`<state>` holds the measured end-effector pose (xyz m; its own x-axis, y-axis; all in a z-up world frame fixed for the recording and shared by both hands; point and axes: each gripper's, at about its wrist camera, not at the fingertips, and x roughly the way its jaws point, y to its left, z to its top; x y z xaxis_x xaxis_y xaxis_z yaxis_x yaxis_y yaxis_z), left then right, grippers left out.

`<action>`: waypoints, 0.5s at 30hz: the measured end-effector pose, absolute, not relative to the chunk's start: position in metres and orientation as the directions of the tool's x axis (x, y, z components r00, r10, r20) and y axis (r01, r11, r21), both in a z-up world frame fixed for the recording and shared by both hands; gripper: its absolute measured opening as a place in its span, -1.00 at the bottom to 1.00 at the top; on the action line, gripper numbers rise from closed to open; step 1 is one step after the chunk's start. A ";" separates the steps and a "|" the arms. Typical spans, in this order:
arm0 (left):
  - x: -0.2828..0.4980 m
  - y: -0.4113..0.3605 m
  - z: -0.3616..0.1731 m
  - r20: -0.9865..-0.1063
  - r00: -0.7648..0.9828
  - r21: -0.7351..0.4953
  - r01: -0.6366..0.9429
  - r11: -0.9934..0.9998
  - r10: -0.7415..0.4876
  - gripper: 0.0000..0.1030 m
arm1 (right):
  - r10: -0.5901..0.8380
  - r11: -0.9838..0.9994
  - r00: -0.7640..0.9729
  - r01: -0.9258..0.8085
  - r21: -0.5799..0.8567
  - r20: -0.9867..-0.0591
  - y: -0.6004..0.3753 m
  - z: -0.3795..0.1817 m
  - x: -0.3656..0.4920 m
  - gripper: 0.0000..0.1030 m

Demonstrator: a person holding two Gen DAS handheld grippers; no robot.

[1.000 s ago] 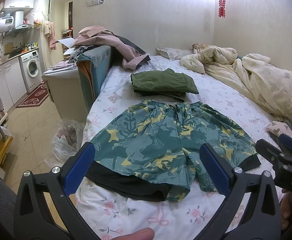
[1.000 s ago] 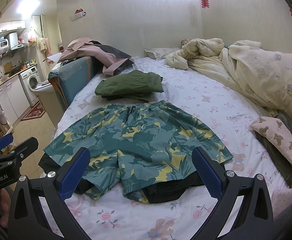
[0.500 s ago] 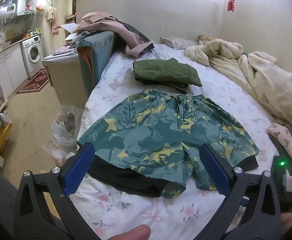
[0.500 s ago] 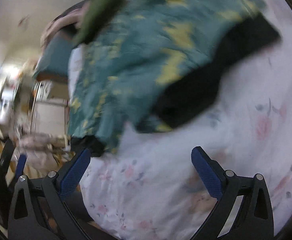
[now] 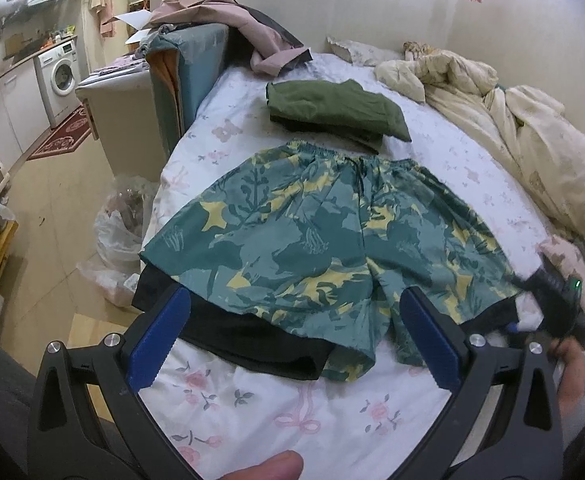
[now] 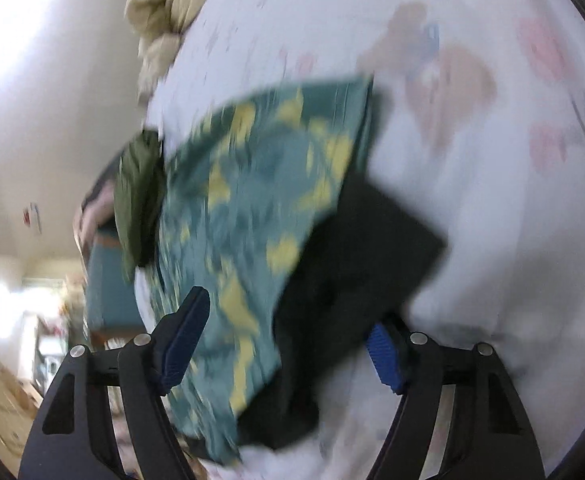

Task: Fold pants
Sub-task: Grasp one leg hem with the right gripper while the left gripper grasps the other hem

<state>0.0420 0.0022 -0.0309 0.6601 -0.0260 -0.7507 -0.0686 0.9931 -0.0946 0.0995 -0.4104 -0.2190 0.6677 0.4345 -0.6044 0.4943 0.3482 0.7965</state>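
Note:
Green and yellow patterned shorts (image 5: 324, 236) lie flat on the white floral bed sheet (image 5: 292, 408), on top of black shorts (image 5: 248, 336). My left gripper (image 5: 296, 336) is open above the shorts' near hem, touching nothing. My right gripper (image 6: 280, 344) is open, rolled sideways, with its jaws either side of the right leg hem of the patterned shorts (image 6: 244, 216) and the black shorts (image 6: 356, 248). This view is blurred. The right gripper also shows in the left wrist view (image 5: 552, 300) at the right leg hem.
A folded olive garment (image 5: 332, 108) lies beyond the waistband. A rumpled cream duvet (image 5: 512, 120) fills the right side. Pink clothes (image 5: 228, 12) lie on a teal headboard at back left. A plastic bag (image 5: 120, 232) sits on the floor left of the bed.
My right gripper has rolled sideways and come down to the right leg hem, which now sits between its open jaws. My left gripper has moved slightly closer over the near hem.

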 end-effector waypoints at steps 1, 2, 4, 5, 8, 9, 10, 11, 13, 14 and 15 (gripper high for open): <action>0.044 0.001 -0.033 -0.758 0.652 -0.085 -0.065 0.994 -0.022 1.00 | 0.421 0.344 0.677 0.497 0.797 -0.604 -0.415 -0.219 0.102 0.44; 0.047 0.000 -0.037 -0.771 0.637 -0.073 -0.061 0.995 -0.017 1.00 | 0.414 0.338 0.681 0.500 0.797 -0.604 -0.418 -0.219 0.107 0.44; 0.054 -0.002 -0.040 -0.790 0.613 -0.059 -0.058 0.997 -0.011 1.00 | 0.405 0.334 0.681 0.511 0.792 -0.610 -0.420 -0.218 0.112 0.41; 0.059 -0.003 -0.042 -0.800 0.600 -0.055 -0.052 0.997 -0.013 1.00 | 0.400 0.337 0.677 0.519 0.786 -0.618 -0.421 -0.217 0.114 0.36; 0.079 -0.009 -0.039 -0.804 0.594 -0.015 -0.021 1.000 0.000 1.00 | 0.387 0.325 0.672 0.541 0.776 -0.631 -0.420 -0.217 0.116 0.25; 0.086 -0.010 -0.035 -0.799 0.601 -0.001 -0.014 1.000 0.008 1.00 | 0.379 0.298 0.679 0.553 0.778 -0.629 -0.422 -0.219 0.116 0.24; 0.092 -0.012 -0.032 -0.793 0.609 0.007 -0.005 1.000 0.009 1.00 | 0.363 0.298 0.676 0.568 0.767 -0.642 -0.424 -0.219 0.115 0.16; 0.099 -0.015 -0.028 -0.788 0.615 0.019 0.007 1.000 0.011 1.00 | 0.342 0.321 0.660 0.587 0.743 -0.669 -0.422 -0.216 0.117 0.01; 0.113 -0.019 -0.025 -0.794 0.608 0.028 0.023 0.999 0.008 1.00 | 0.302 0.370 0.638 0.607 0.704 -0.709 -0.419 -0.211 0.117 -0.59; 0.124 -0.023 -0.022 -0.797 0.604 0.023 0.034 0.999 -0.002 1.00 | 0.286 0.391 0.635 0.606 0.692 -0.718 -0.420 -0.207 0.115 -0.96; 0.132 -0.027 -0.021 -0.800 0.600 0.014 0.048 0.999 -0.018 1.00 | 0.271 0.403 0.641 0.602 0.690 -0.718 -0.420 -0.202 0.114 -0.96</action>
